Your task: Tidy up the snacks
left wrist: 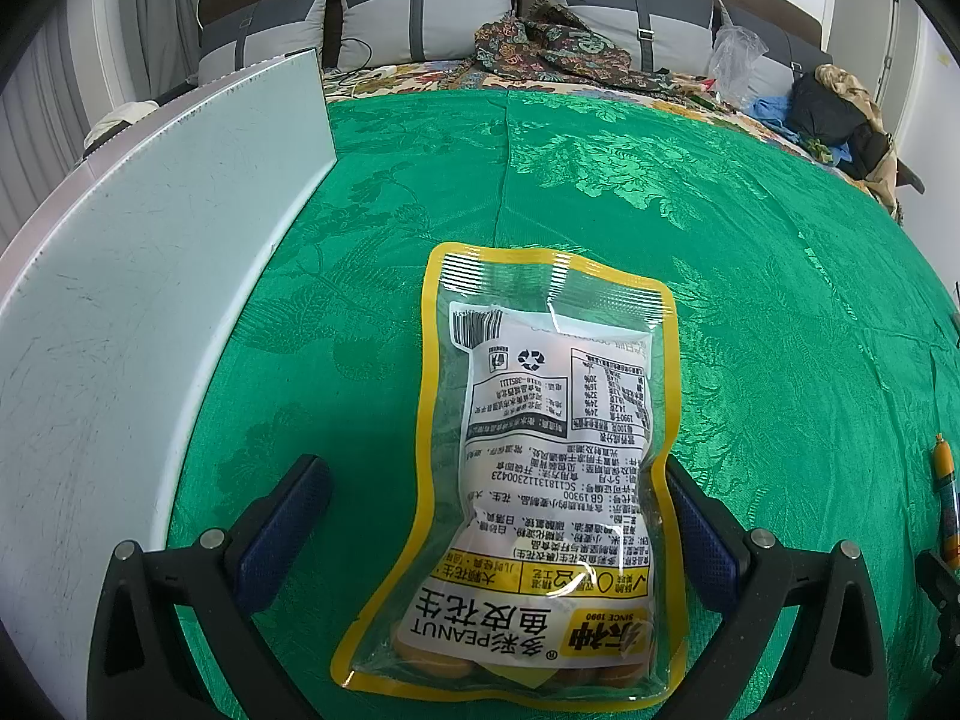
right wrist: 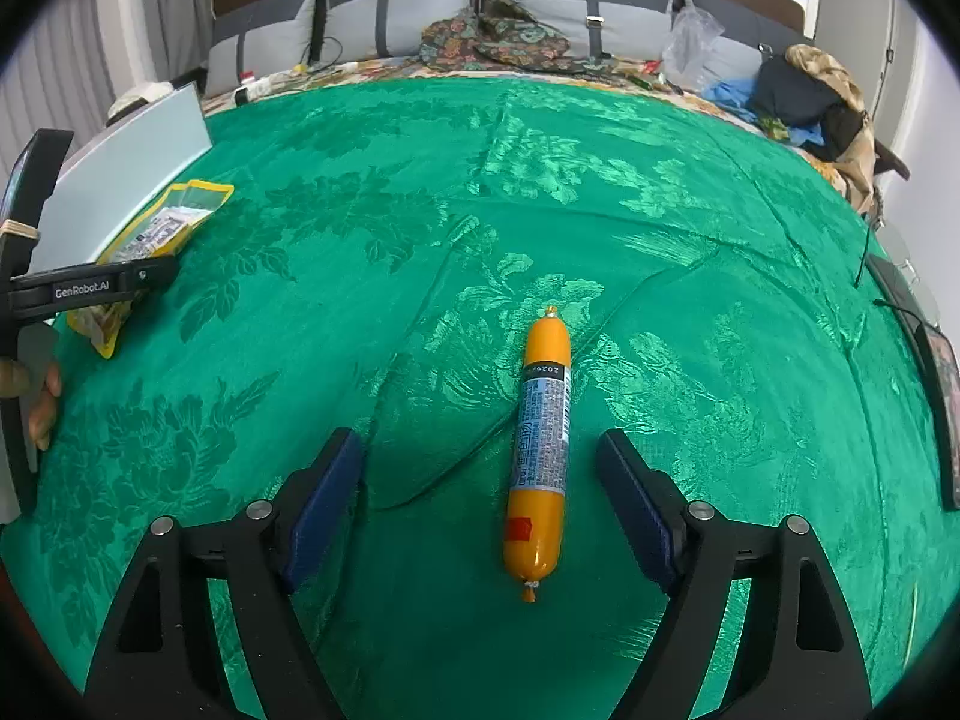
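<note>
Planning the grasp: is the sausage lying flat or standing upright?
Lying flat: the sausage rests lengthwise on the green cloth, between the open right gripper fingers, untouched.

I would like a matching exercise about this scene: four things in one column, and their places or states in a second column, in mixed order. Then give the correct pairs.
Things
1. peanut bag
2. sausage
3. white board
4. clear plastic bag

Places or states
A. far back, near the grey cushions
B. flat between the open left tongs
C. along the left edge of the green cloth
D. lengthwise between the open right tongs, touching neither finger

Pairs: 1-B, 2-D, 3-C, 4-A
</note>
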`<state>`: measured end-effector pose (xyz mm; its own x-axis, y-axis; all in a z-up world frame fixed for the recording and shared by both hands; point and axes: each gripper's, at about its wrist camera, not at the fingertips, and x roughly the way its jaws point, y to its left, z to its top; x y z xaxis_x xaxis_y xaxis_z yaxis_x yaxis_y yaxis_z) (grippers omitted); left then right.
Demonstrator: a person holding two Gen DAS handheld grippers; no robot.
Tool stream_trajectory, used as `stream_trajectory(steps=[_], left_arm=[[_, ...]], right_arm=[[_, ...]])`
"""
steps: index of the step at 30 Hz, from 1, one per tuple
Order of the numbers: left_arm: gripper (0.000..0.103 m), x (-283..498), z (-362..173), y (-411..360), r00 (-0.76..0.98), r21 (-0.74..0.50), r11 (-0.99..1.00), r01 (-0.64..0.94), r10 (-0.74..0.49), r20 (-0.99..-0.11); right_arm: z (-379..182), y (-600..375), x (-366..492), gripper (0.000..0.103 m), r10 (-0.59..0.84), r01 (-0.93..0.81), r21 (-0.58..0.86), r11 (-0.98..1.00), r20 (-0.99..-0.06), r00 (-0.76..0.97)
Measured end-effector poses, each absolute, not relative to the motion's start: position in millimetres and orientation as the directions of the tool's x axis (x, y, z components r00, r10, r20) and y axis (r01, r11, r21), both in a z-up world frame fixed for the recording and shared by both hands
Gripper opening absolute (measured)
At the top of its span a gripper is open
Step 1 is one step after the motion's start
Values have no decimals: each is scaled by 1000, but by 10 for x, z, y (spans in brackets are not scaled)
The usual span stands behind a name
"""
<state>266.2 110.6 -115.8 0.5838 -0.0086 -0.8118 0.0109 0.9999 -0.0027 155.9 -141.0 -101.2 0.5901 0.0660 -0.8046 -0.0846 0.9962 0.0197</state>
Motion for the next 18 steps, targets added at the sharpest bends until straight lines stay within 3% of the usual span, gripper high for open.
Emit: stream_trajectory(steps=[18], left_arm=[[103, 2665, -1162, 1106, 584, -2, 1000, 11, -8, -811]], right_arm=[[-1012, -1416, 1567, 84, 66, -85, 19, 996, -805, 590]])
